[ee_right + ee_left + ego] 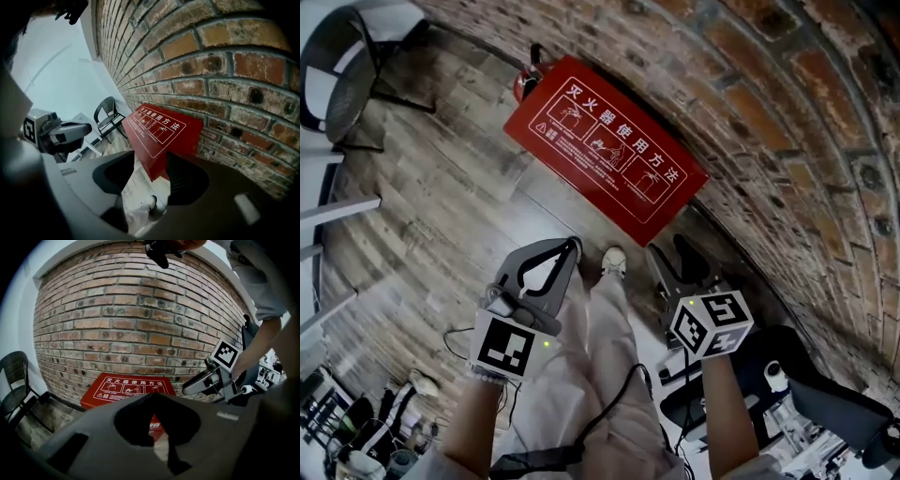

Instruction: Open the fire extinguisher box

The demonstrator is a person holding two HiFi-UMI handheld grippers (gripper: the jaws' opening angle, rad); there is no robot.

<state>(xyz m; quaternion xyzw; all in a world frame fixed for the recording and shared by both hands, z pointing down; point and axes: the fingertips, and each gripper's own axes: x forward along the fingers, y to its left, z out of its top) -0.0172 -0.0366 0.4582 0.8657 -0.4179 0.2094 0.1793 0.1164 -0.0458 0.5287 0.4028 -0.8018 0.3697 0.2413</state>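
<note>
the red box (609, 150) stands on the floor (441, 197) with its far long edge just beside the brick wall (787, 112), lid shut, well ahead of both grippers. open floor lies between its near edge and the person's shoe (614, 261). a black mesh chair (342, 75) stands well off to the left. the box is a straight-edged slab, smooth and glossy, with white pictures and print on top. the wall is rough, mottled brick and the floor is grey wood-grain planks. the left gripper (573, 249) hangs in the air, jaws drawn together on nothing. the right gripper (667, 251) has its jaws apart, empty, clear of the box.
</note>
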